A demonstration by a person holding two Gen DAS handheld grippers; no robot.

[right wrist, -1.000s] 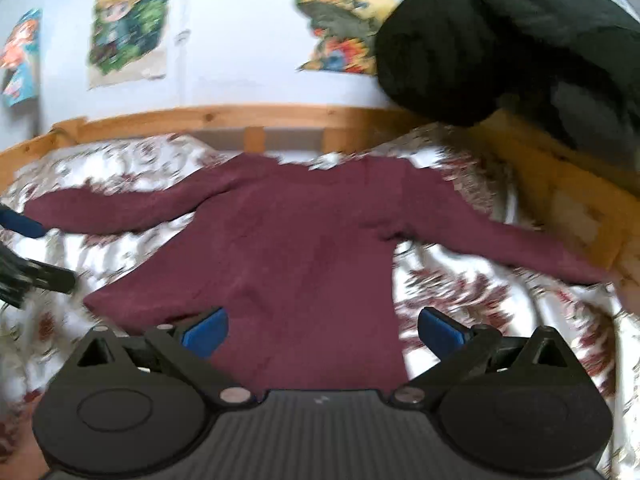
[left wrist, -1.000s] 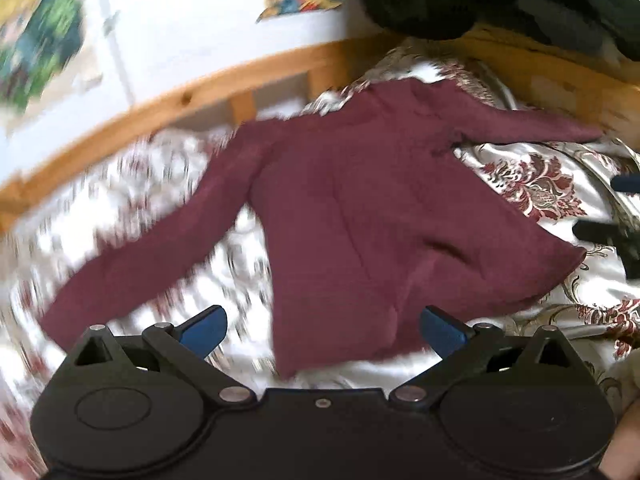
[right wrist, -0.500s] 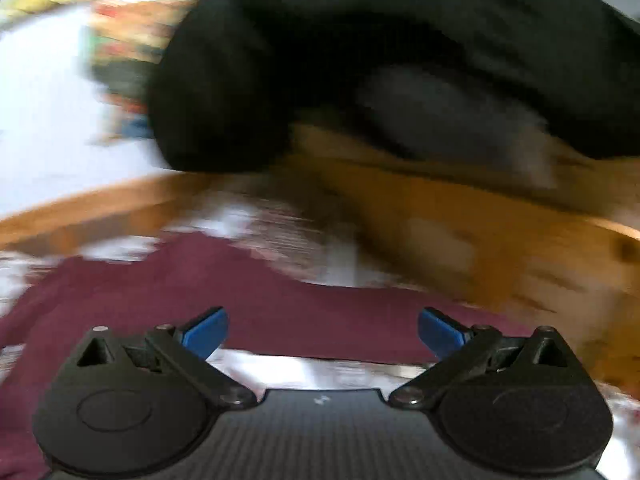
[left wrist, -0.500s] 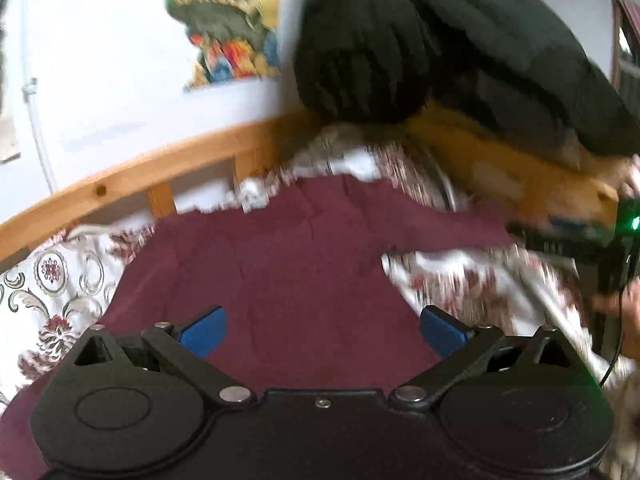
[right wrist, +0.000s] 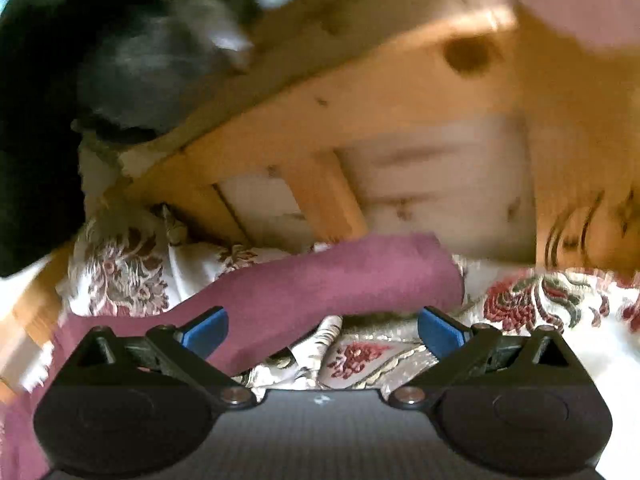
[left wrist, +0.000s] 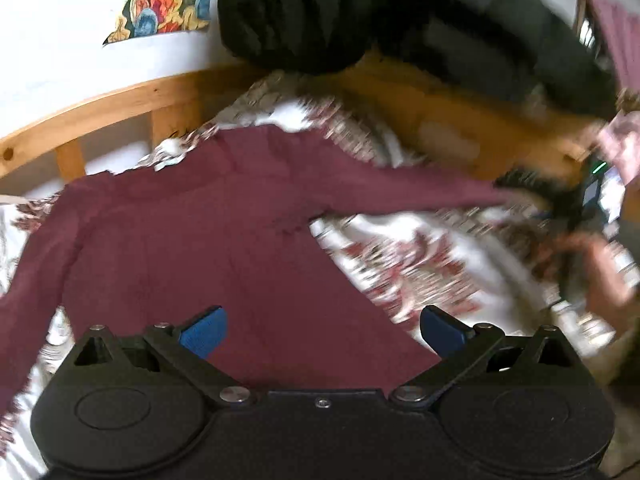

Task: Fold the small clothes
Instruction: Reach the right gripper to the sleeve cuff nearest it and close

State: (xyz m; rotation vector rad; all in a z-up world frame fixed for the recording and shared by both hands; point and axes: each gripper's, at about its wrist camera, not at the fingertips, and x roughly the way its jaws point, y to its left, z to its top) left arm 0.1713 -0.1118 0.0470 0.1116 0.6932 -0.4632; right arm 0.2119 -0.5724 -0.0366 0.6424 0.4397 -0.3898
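Sleeve-fold step: maroon top (left wrist: 208,240) lies flat on the bed (left wrist: 404,256). Right tool (right wrist: 322,326), spread, hovers at the sleeve cuff (right wrist: 404,276); left tool (left wrist: 322,326), spread too, waits over the body. Next: pinch the cuff (mind the bedspread), carry it inward.

A floral bedspread (left wrist: 404,256) covers the bed; a black padded jacket (left wrist: 360,16) drapes over the wooden frame (left wrist: 120,96) beneath a colourful poster (left wrist: 160,4).
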